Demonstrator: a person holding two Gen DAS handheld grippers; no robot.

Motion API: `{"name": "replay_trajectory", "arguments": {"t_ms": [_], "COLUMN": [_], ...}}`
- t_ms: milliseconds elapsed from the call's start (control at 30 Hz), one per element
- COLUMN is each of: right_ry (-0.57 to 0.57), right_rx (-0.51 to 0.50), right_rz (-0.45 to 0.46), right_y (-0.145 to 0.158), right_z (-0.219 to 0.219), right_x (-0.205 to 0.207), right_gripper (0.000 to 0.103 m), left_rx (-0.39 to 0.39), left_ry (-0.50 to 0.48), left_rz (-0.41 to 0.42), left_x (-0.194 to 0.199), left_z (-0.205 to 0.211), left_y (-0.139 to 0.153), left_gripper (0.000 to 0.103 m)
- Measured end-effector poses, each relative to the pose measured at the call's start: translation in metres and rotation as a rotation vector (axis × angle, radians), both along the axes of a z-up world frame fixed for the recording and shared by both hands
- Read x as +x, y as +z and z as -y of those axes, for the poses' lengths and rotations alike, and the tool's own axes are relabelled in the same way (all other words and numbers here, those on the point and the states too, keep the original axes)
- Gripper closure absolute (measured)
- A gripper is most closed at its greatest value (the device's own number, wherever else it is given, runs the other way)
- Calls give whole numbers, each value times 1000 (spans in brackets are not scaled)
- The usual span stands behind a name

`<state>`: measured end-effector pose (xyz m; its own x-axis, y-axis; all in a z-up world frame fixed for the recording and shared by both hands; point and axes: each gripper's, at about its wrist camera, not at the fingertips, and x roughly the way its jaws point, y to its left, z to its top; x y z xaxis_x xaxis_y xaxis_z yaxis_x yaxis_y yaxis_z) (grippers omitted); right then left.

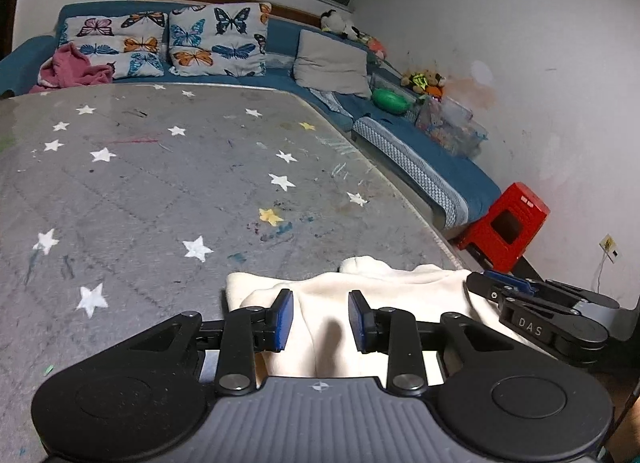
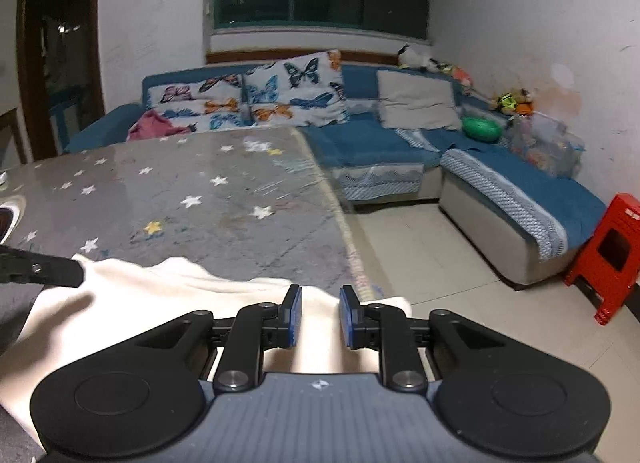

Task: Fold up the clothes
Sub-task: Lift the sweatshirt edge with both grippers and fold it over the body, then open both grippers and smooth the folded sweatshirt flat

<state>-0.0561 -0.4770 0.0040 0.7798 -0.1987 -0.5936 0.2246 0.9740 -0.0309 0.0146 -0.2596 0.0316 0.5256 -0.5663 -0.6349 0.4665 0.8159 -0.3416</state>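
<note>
A cream-white garment (image 1: 320, 303) lies bunched at the near right corner of the grey star-patterned table (image 1: 160, 183). My left gripper (image 1: 320, 319) is open just above the cloth, which shows between its blue pads. My right gripper (image 2: 320, 317) is also open over the garment (image 2: 160, 295), near the table's right edge. The right gripper shows at the right of the left wrist view (image 1: 532, 311). The tip of the left gripper shows at the left of the right wrist view (image 2: 44, 271), resting on the cloth.
A blue corner sofa (image 2: 400, 143) with butterfly cushions (image 1: 216, 39), a grey cushion (image 1: 332, 63), a pink cloth (image 1: 72, 71) and toys stands behind and right of the table. A red plastic stool (image 2: 612, 251) sits on the tiled floor (image 2: 440, 263) at the right.
</note>
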Motion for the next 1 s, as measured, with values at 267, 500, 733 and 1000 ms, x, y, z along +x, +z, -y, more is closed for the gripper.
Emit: {"name": "replay_trajectory", "arguments": {"t_ms": [267, 500, 733, 1000], "right_ry": [2, 43, 61, -9], "right_rx": [47, 86, 77, 109], "right_rz": [-23, -16, -19, 18], "right_y": [-6, 7, 9, 7], "right_z": [6, 3, -11, -6], "right_x": [7, -19, -76, -118], "right_gripper": [84, 84, 84, 85], "left_rx": [12, 3, 14, 35], "left_ry": [-23, -83, -103, -129], "left_rz": [8, 20, 14, 21], "left_x": [4, -2, -8, -26], "left_z": [9, 23, 25, 19], "left_y": [-1, 2, -2, -4], "left_gripper": [71, 71, 71, 71]}}
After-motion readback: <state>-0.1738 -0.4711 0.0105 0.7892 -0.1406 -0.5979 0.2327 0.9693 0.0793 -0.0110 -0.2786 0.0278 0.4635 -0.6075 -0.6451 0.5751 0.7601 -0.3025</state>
